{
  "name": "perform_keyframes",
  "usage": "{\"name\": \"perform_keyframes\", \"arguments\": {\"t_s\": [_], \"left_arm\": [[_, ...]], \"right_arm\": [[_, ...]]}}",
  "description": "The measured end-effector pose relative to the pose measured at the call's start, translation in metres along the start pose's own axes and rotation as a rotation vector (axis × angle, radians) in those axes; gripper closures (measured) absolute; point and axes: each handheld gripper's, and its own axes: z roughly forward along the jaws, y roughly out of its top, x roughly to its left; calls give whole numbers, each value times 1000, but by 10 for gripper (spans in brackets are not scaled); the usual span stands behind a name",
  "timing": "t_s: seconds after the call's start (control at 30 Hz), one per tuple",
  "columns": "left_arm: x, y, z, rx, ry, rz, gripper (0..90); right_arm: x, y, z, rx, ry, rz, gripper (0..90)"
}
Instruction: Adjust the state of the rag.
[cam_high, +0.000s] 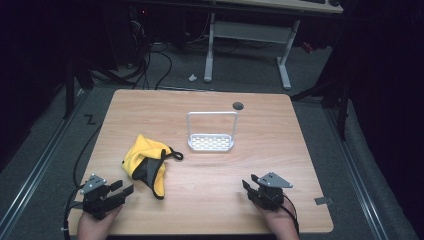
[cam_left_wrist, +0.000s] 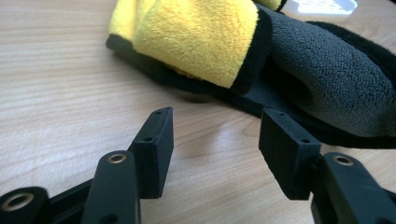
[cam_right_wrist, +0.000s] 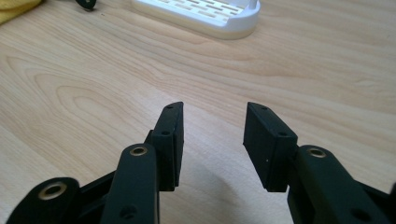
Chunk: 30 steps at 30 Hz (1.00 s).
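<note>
- The yellow and grey cloth (cam_high: 146, 164) is seen crumpled on the counter (cam_high: 210, 200), left of the white rack (cam_high: 211, 142).
- The left tool (cam_high: 122, 190) is positioned just beside the cloth, jaws spread wide, nothing gripped.
- The right tool (cam_high: 248, 183) is held over bare counter, jaws apart, empty.
</note>
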Motion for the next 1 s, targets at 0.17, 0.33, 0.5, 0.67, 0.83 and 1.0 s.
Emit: {"name": "perform_keyframes", "arguments": {"t_s": [0.17,0.33,0.5,0.67,0.83,1.0], "left_arm": [[1,0,1,3,-14,2,468],[4,0,-4,-8,-13,-2,462],[5,0,-5,-2,-10,-1,452],[5,1,-3,-6,-11,-6,430],[5,1,-3,-9,-11,-7,422],[5,2,-4,-18,-12,-13,418]], "right_arm": [[-5,-1,0,7,-10,10,561],[-3,-1,1,6,-21,6,541],[0,-1,4,14,-19,4,525],[0,-3,4,19,-18,4,523],[-2,-4,4,18,-18,7,525],[-2,-4,4,19,-19,7,524]]}}
